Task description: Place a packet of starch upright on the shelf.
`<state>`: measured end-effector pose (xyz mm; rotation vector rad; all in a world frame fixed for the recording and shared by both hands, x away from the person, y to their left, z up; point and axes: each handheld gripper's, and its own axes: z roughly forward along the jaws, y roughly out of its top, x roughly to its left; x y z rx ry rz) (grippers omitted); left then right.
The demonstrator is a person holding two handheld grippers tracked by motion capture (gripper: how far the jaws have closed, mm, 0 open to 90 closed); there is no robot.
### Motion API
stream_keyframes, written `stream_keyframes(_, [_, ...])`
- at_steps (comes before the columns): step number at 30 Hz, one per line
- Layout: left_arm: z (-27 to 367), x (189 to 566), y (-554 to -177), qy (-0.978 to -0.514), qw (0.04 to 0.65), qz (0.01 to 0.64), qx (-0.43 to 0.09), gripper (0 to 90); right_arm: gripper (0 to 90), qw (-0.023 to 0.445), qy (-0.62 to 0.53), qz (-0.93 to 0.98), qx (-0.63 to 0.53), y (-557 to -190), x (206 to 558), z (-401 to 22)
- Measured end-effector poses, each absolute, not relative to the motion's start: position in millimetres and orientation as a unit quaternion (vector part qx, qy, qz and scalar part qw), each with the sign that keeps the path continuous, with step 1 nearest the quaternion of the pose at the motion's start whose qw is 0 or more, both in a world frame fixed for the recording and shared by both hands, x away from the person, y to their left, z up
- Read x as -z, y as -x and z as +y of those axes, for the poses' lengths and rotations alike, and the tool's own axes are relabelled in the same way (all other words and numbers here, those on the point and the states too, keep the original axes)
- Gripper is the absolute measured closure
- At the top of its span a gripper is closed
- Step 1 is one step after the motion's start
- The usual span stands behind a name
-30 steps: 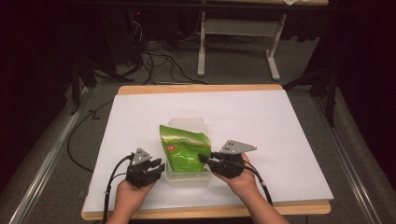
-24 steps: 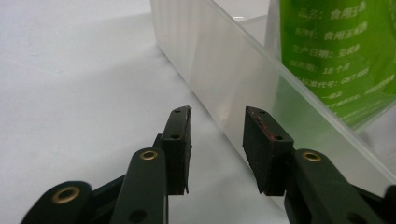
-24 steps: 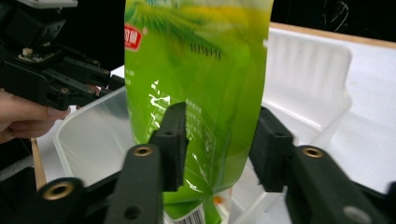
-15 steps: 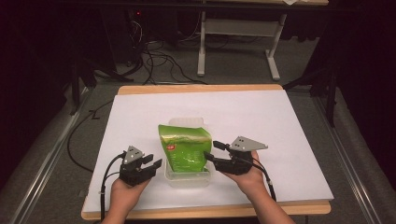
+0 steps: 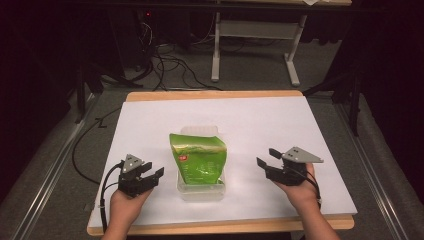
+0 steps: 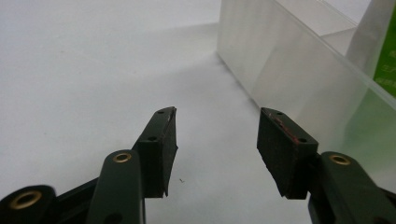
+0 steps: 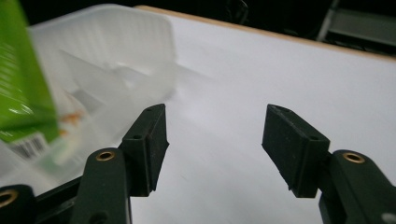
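Note:
A green pouch [image 5: 200,160] lies slanted in a clear plastic tub [image 5: 201,194] at the middle of the white table top [image 5: 300,125]. My left gripper [image 5: 154,169] rests left of the tub, open, its jaws just opened wider with nothing between them. In the left gripper view the left gripper [image 6: 217,112] points along the tub wall [image 6: 289,60], with the pouch [image 6: 387,51] behind it. My right gripper [image 5: 266,157] stands well right of the tub, open and empty, its jaws also just opened. In the right gripper view the right gripper [image 7: 215,108] has the tub [image 7: 116,42] and pouch [image 7: 21,70] at its left.
The white sheet covers a wooden board whose edge [image 5: 215,94] shows at the back. Behind the table are cables [image 5: 160,65] on the grey floor and a desk frame [image 5: 255,45]. Metal rails [image 5: 45,180] run along both sides.
Both grippers have drawn away from the pouch and tub with their jaws spread wider. The right one moved far to the right, the left one slightly left. The pouch stays in the tub.

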<state>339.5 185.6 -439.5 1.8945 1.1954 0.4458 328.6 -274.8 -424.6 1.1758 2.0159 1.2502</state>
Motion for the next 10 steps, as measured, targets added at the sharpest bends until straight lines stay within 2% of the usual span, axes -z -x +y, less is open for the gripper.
stream_keyframes(7, [180.7, 441.2, -341.3, -0.757, 0.408, 0.479, -0.173, 45.6, 38.7, 0.228, -0.469, 0.732, -0.438, -332.6, 438.8, -293.9])
stream_keyframes(10, [180.5, 438.0, -341.6, -0.751, 0.42, 0.487, -0.15, 45.3, 37.6, 0.227, -0.463, 0.736, -0.438, -333.3, 438.7, -290.6])
